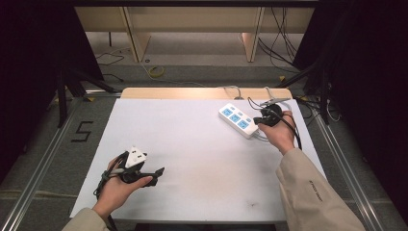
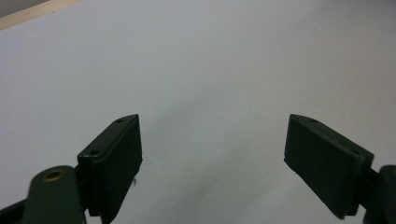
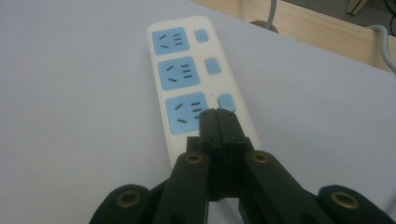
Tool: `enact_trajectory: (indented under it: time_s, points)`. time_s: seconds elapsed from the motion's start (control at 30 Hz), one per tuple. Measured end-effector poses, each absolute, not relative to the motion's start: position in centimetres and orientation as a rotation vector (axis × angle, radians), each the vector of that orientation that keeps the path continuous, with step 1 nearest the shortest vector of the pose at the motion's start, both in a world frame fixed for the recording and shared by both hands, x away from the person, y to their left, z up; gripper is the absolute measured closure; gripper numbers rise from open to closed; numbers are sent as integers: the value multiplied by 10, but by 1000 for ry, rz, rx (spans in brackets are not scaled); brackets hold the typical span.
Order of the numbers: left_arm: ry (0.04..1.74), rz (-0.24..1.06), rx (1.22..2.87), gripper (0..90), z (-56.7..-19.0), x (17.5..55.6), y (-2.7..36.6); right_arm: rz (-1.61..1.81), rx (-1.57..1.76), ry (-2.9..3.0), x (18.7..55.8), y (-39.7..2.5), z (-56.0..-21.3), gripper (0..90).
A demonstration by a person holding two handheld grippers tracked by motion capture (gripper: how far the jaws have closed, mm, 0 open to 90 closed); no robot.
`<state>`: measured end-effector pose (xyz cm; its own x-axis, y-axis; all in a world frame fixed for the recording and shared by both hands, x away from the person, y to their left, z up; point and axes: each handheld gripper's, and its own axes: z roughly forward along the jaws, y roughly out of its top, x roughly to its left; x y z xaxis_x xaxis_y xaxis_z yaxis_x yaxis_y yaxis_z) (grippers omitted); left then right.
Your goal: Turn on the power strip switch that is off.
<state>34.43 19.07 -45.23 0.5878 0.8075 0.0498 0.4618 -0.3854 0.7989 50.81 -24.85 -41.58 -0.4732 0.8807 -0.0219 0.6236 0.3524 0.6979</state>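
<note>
1. High view, table: a white-covered top with a bare wooden strip along its far edge.
2. Power strip: white, three blue sockets, each with its own blue switch. It lies flat at the table's far right, set at a slant, with its cable trailing off towards the far edge.
3. Handling, by judgement: a rigid plastic body, light, with a smooth and probably slippery casing. It should slide easily on the sheet if pushed at one end. The long side walls look the best place for two jaws to take hold. The switches need only a tip pressed down on them.
4. Right gripper: jaws closed together with nothing between them. In the right gripper view the joined tips sit over the power strip's near end, at the nearest blue switch beside the nearest socket. I cannot tell whether they touch it.
5. Right hand: reaches forward from a beige sleeve, holding the gripper angled down and leftward at the strip.
6. Left gripper: jaws wide apart, bare white table between them, nothing held.
7. Left hand: low at the near left of the table, well apart from the strip, its gripper pointing rightward across the sheet.
</note>
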Motion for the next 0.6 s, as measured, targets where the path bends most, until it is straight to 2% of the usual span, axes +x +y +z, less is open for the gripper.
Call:
enact_trajectory:
  time_s: [0.6]
  points:
    - [1009, 561, 2039, 188, -453, 345, 191, 858, 1331, 2232, 527, -247, -420, 900]
